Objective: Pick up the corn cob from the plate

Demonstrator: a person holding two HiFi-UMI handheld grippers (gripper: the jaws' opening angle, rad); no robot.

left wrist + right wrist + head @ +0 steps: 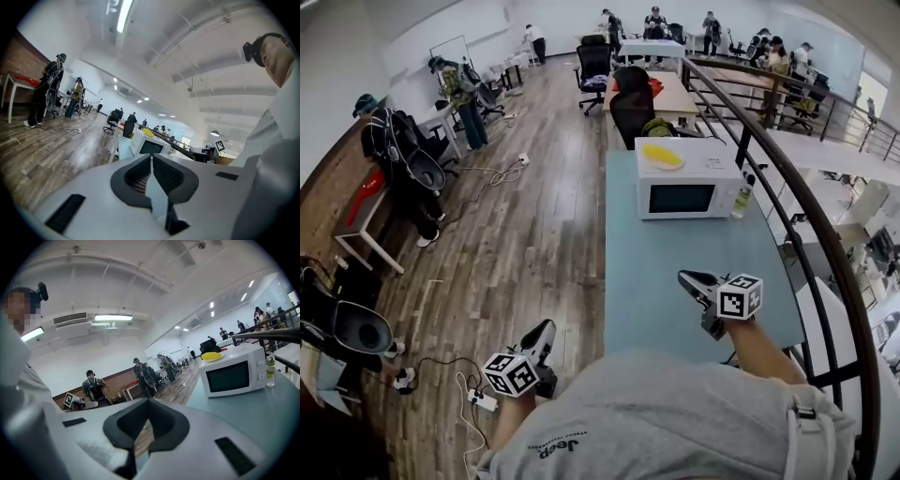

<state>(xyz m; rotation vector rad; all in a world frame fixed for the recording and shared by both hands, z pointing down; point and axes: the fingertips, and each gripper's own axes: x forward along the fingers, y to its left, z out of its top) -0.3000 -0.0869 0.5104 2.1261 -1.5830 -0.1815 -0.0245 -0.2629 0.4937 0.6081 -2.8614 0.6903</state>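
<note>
Corn cob (662, 156) is not lying between either pair of jaws. The left gripper (151, 155) is holding its dark pads together at the tips with nothing between them, and the right gripper (148, 400) is doing the same, its jaws pressed together and empty. Both are hovering close to the person's body, the left one over the wooden floor beside the table (675, 281), the right one over the table's near end. The cob is resting well apart from them, on a white plate (673, 170) that is sitting on top of the microwave (684, 187) at the far end of the table.

Judging from this, the main risk is arriving with the jaws together: they would be shoving the cob instead of straddling it, and a round cob on a shallow plate would probably be rolling away. The plate is also perching high on a smooth top, so a push could be sliding it off. A small bottle (742, 197) is standing just beside the microwave, where a right-hand reach might be clipping it.
</note>
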